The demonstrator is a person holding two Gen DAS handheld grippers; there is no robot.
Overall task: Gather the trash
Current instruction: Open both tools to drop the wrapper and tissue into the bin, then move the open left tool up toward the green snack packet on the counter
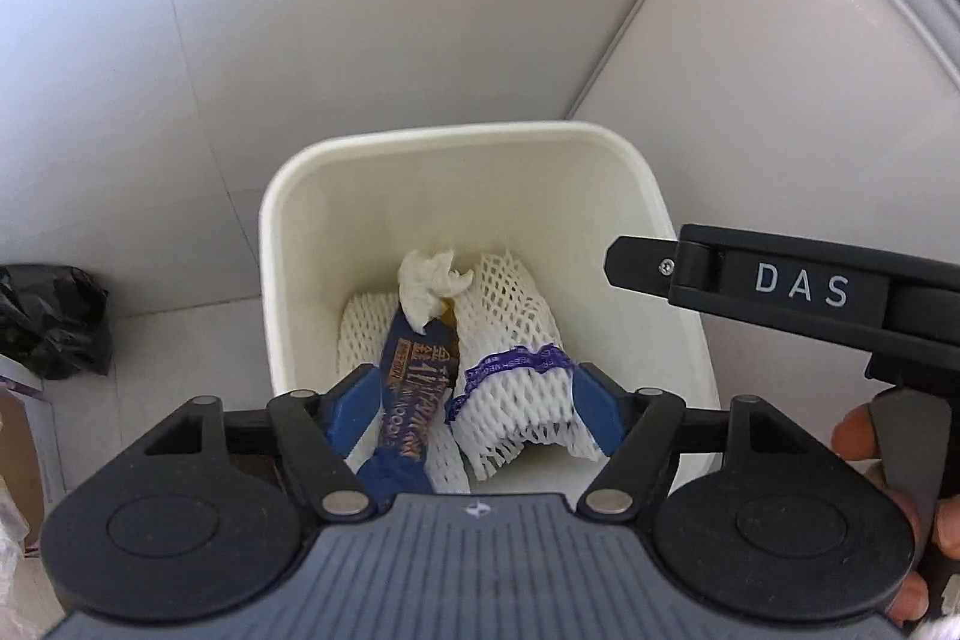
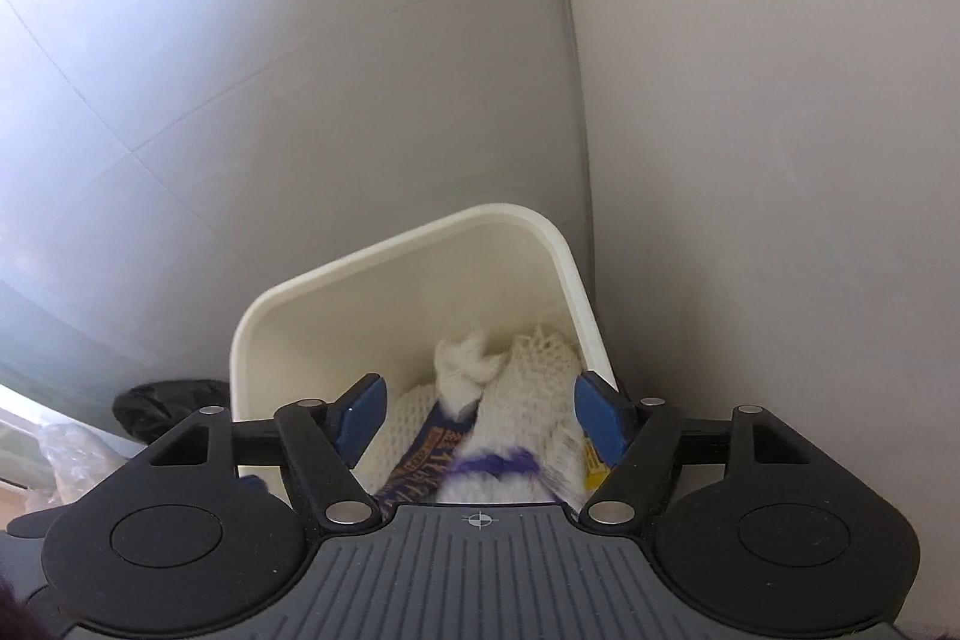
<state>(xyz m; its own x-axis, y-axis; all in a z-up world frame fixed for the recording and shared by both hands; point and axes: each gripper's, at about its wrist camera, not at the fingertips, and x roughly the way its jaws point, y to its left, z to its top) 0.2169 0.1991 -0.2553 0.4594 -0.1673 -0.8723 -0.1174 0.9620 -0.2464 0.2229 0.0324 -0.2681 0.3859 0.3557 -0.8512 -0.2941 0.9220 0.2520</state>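
- Left hand-held gripper (image 1: 474, 415) and right hand-held gripper (image 2: 477, 421) over the bin (image 1: 312, 196), jaws apart, gripping nothing.
- Inside bin: foam nets (image 1: 510, 334), blue wrapper (image 1: 417, 388), tissue wad (image 1: 429, 283); drop looks done.
- Left of bin, on the floor: black bag (image 1: 51, 319), maybe still to collect.

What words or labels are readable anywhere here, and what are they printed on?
"DAS": white letters on the black right gripper, seen from the left wrist.
Orange characters on the dark blue snack wrapper: not legible.
Purple band around the white foam fruit net: lettering too small to read.
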